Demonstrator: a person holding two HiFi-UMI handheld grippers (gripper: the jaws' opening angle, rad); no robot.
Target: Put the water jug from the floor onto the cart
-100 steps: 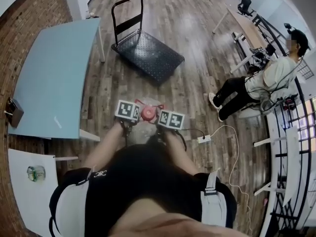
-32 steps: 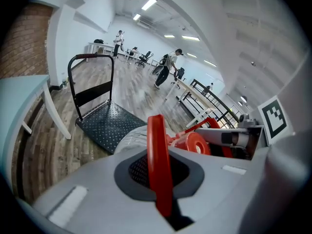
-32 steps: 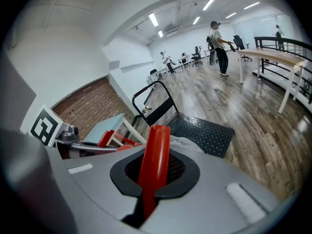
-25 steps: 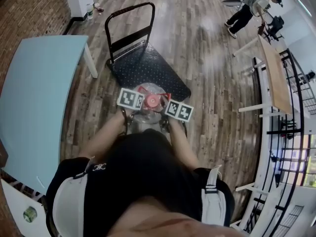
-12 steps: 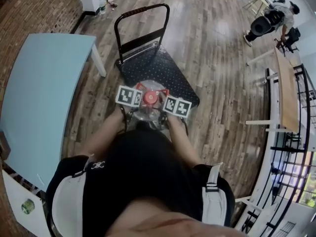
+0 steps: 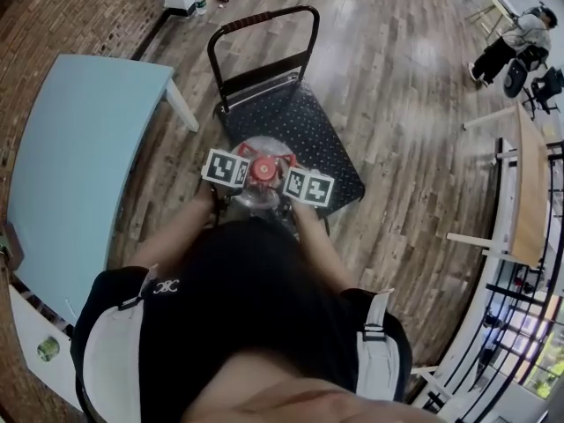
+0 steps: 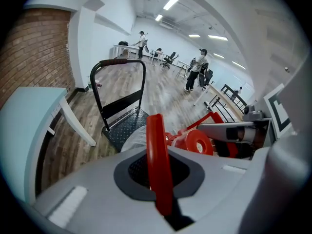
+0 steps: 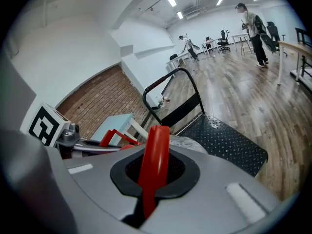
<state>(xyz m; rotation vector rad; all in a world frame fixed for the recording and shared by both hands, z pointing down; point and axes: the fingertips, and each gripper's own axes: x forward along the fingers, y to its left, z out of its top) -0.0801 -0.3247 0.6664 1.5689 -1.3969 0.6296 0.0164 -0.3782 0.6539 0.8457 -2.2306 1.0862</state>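
In the head view the water jug (image 6: 260, 194) hangs between the two marker cubes over the near end of the cart (image 6: 317, 139). Only its red cap (image 6: 263, 169) and a little of the clear shoulder show, because the cubes and the person's dark clothes hide the rest. The left tool (image 7: 157, 172) is clamped on one strip of the jug's red handle (image 7: 155, 130), and the right tool (image 8: 153, 172) is clamped on another strip of it. I cannot tell whether the bottom of the jug touches the cart deck, because that part is covered.
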